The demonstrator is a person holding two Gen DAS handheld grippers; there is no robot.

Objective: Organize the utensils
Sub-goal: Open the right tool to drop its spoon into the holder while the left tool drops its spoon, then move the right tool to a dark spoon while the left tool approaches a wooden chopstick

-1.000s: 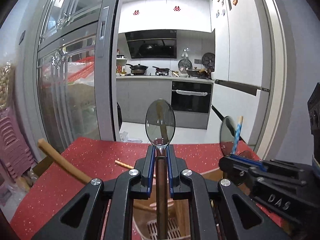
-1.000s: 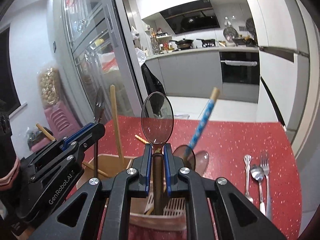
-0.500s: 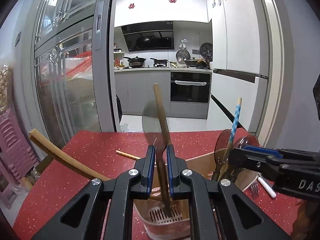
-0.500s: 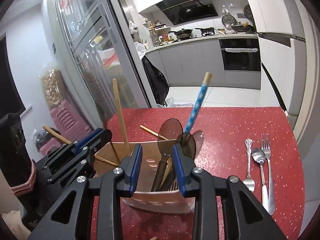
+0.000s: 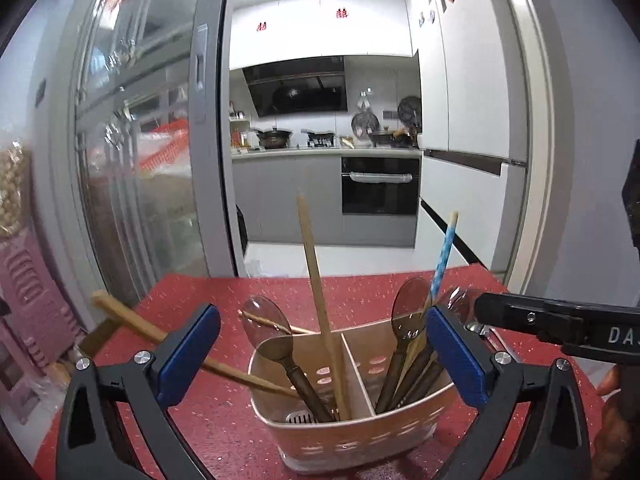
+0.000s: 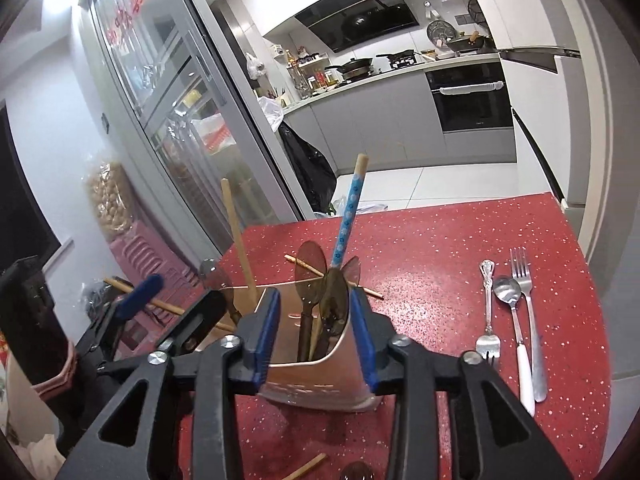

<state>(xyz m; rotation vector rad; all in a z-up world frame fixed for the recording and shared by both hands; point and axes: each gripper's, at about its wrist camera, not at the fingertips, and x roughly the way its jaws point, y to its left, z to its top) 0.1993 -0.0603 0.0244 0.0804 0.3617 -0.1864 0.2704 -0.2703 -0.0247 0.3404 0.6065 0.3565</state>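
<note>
We find the left gripper (image 5: 320, 354) with its jaws spread wide and nothing between the pads; they have just been opening. The right gripper (image 6: 316, 338) also stands parted, having just been opening, and its pads press on nothing. Both hover at the utensil holder (image 5: 360, 436), a two-compartment caddy standing upright on the red table (image 6: 460, 248). In the left wrist view we note two brown-handled spoons (image 5: 276, 344) and a long wooden chopstick (image 5: 320, 304) in the left compartment, and further spoons plus a blue patterned chopstick (image 5: 442, 258) in the right one. On the table, well apart to the right, lie two forks and a white-handled spoon (image 6: 516, 328).
</note>
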